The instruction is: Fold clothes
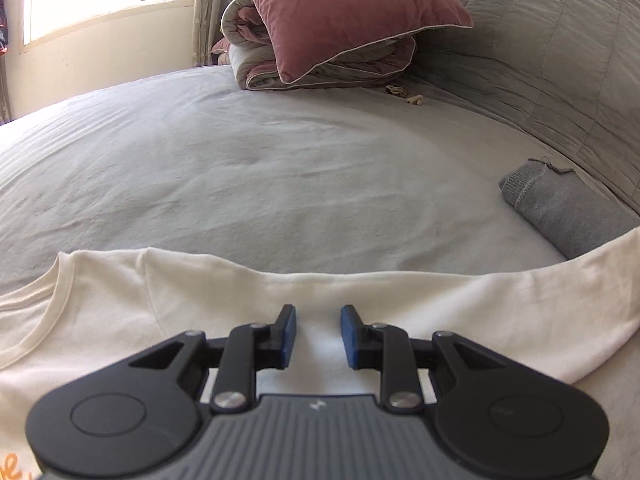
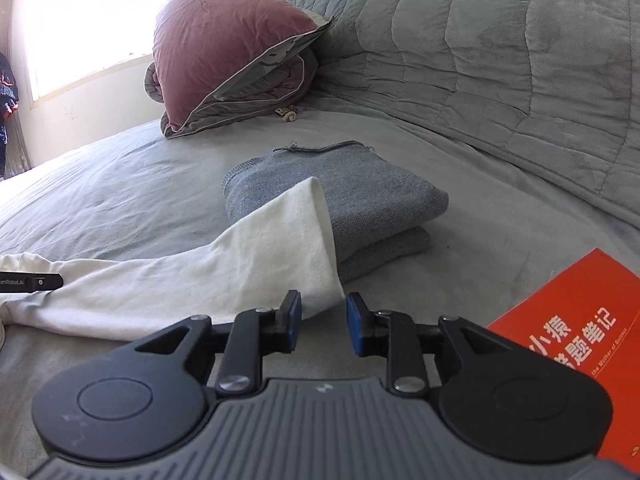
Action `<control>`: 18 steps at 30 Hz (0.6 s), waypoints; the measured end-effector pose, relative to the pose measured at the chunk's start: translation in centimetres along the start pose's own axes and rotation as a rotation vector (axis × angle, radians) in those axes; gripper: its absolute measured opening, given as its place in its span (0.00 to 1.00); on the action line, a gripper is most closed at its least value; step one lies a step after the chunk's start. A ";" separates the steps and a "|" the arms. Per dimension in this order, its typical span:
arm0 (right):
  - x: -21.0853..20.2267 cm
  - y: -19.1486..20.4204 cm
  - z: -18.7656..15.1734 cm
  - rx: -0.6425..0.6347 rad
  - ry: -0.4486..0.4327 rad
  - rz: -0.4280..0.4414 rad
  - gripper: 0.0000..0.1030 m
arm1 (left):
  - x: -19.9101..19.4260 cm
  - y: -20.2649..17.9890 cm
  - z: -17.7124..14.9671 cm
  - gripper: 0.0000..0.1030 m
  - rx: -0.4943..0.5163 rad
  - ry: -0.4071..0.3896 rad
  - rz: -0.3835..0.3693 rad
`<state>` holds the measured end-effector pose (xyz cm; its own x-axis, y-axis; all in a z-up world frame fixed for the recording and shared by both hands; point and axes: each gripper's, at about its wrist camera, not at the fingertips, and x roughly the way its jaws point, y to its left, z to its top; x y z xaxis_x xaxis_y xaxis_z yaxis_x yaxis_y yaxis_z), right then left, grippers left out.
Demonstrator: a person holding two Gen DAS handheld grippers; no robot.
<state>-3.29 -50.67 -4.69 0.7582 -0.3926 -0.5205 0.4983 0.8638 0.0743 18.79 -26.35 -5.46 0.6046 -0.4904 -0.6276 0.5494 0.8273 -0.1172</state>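
The left tool (image 1: 318, 336) hangs low over a cream T-shirt (image 1: 168, 304) spread flat on the bed (image 1: 240, 168). Its blue pads (image 1: 290, 334) stand apart with a clear gap, and nothing sits between them; only the shirt's shoulder area shows through the gap, below the tool. The shirt's neckline curves off to the left of the tool, and a bit of orange print shows at the lower left edge.

The right tool (image 2: 324, 330) is also parted, its pads (image 2: 295, 326) well separated. The cuff end of the shirt's sleeve (image 2: 288, 232) lies directly ahead, its lower corner reaching into the gap between the pads; whether the cloth touches either pad cannot be told. The sleeve's far end rests up against a folded grey sweater (image 2: 360, 196), which sits on the bed beyond the tool.

An orange book (image 2: 580, 328) lies on the bed to the right of the right tool. A maroon pillow (image 2: 224, 36) leans on a folded quilt (image 2: 276, 80) at the head of the bed, beside a grey quilted cover (image 2: 500, 40).
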 end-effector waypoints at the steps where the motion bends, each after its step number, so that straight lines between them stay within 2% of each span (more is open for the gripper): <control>1: -0.5 -0.1 0.1 -0.004 0.000 -0.002 0.31 | -0.7 -0.1 0.2 0.25 -0.032 0.002 -0.029; 3: -1.5 -0.1 0.5 -0.019 -0.006 -0.009 0.39 | -2.0 -0.3 0.4 0.28 -0.055 -0.003 -0.053; 9: -4.1 0.8 1.7 -0.061 -0.017 -0.002 0.44 | -6.2 -0.1 -1.2 0.36 -0.019 0.026 -0.019; 12: -5.4 2.1 2.3 -0.093 -0.036 0.011 0.50 | -8.7 1.2 -2.2 0.37 -0.011 0.035 0.005; 18: -7.8 5.7 3.7 -0.161 -0.066 0.040 0.55 | -13.8 4.9 -3.9 0.43 -0.027 0.047 0.085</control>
<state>-4.79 -43.84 2.99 0.8044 -0.3724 -0.4630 0.3975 0.9164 -0.0464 10.94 -14.46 -0.40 0.6202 -0.4053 -0.6716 0.4813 0.8727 -0.0821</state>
